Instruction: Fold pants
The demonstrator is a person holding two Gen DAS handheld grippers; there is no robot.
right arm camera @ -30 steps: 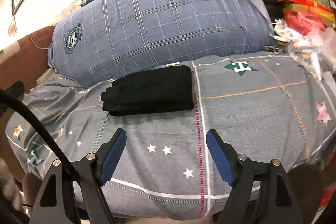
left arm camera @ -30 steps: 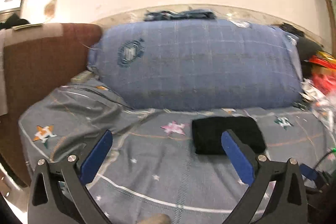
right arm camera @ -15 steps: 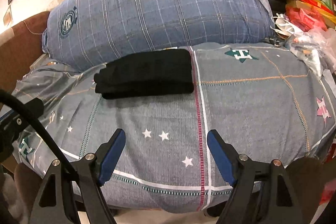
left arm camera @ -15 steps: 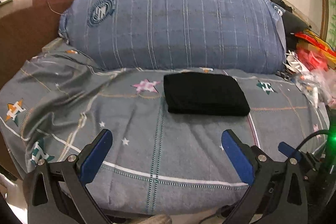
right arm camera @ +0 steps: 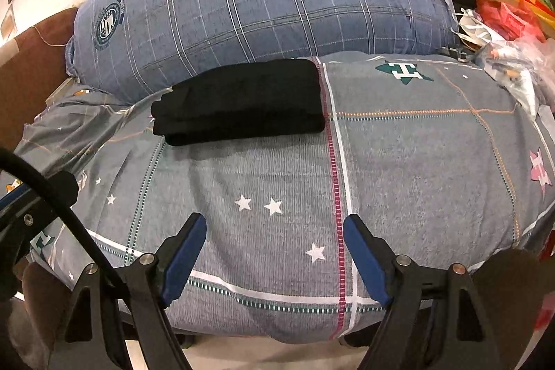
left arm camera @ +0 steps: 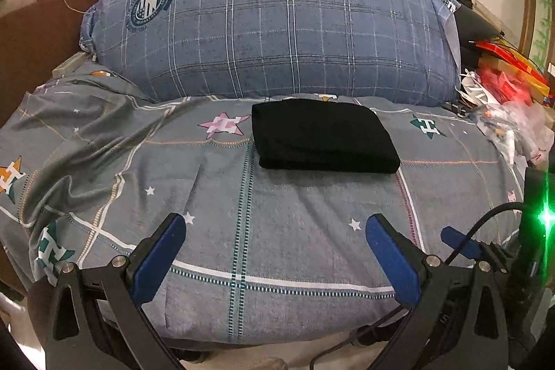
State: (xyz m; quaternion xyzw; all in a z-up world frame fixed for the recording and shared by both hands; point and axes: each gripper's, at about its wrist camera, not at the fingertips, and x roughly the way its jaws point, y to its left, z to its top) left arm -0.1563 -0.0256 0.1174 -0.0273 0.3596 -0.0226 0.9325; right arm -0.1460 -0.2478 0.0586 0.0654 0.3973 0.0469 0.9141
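Both of our claws stand spread wide with nothing between their blue pads. Our left gripper [left arm camera: 277, 229] hovers over the near edge of the bed, and its fingers [left arm camera: 158, 257] frame only grey sheet; they touch no cloth that we can see. Our right gripper [right arm camera: 274, 229] sits likewise released, its pads [right arm camera: 364, 260] angled apart above the patterned bedsheet [right arm camera: 399, 169], close to a pair of white stars and a red stitched stripe.

We see the black pants [left arm camera: 321, 136] lying as a neat folded rectangle on the sheet, well ahead of both claws and apart from them. From the right wrist view the pants [right arm camera: 242, 101] show stacked layers along their left edge, and their right edge lies just beside the red stripe. Behind them, touching or nearly touching their far side, a large blue plaid pillow [left arm camera: 277, 30] leans against the wall.

At the right of the bed lies a heap of plastic bags and red packaging [right arm camera: 510, 33]. In the left wrist view the tip of our right gripper [left arm camera: 461, 243] shows at the lower right, beside a green light [left arm camera: 546, 217].
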